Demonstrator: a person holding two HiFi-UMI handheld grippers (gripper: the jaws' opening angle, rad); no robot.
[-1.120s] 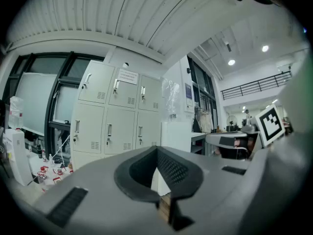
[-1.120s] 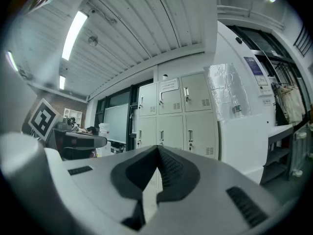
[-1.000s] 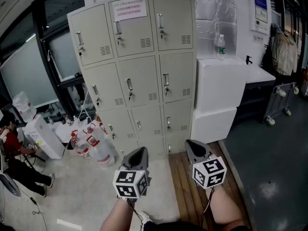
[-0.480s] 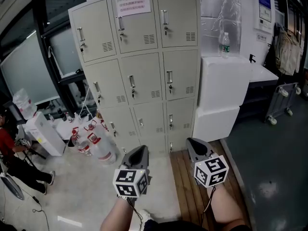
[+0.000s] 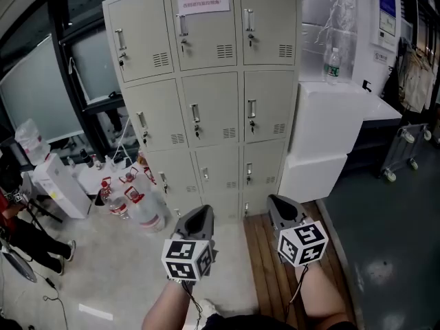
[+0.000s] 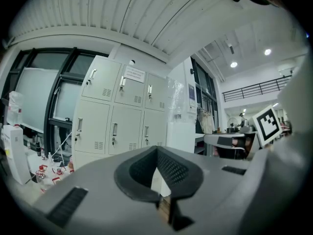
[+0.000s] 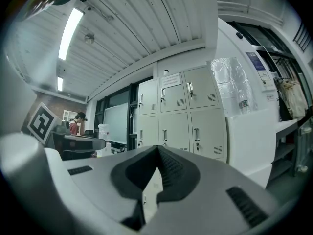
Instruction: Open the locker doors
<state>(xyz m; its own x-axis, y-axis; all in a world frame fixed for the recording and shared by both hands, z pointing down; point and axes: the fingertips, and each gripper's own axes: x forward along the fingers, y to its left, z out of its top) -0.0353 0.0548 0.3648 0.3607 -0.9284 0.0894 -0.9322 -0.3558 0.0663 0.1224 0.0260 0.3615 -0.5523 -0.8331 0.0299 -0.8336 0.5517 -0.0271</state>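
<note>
While both pairs hang low in front of the person, the locker [image 5: 206, 95] stands straight ahead of them and well apart, nothing touching it yet. Every one of its doors [image 5: 270, 105] looks shut from here, three columns wide.

Left tongs [image 5: 199, 218]: pinched together, nothing between them. Right tongs [image 5: 282, 210]: same story, closed tight and empty. Both point level at the locker front, side by side, and the left gripper view and right gripper view each show the grey doors beyond the tips.

Now the line that matters. The left tongs sit below the middle column, the right tongs below the right-hand column, so each has its own lane. Neither looks clearly nearer, though I'd give the right pair a slight edge on the right column. The bottom row lies closest to both, and the upper rows sit higher and further off.

The handles [image 5: 251, 108] run upright, each near the left edge of its door, so I judge the doors swing out from that side, with the hinges on the right. An upright bar like that wants the tongs opened and brought across it.

A white cabinet [image 5: 330, 122] with a bottle [image 5: 333, 62] crowds the locker's right side, and jugs [image 5: 141, 210] stand on the floor at its left foot.
</note>
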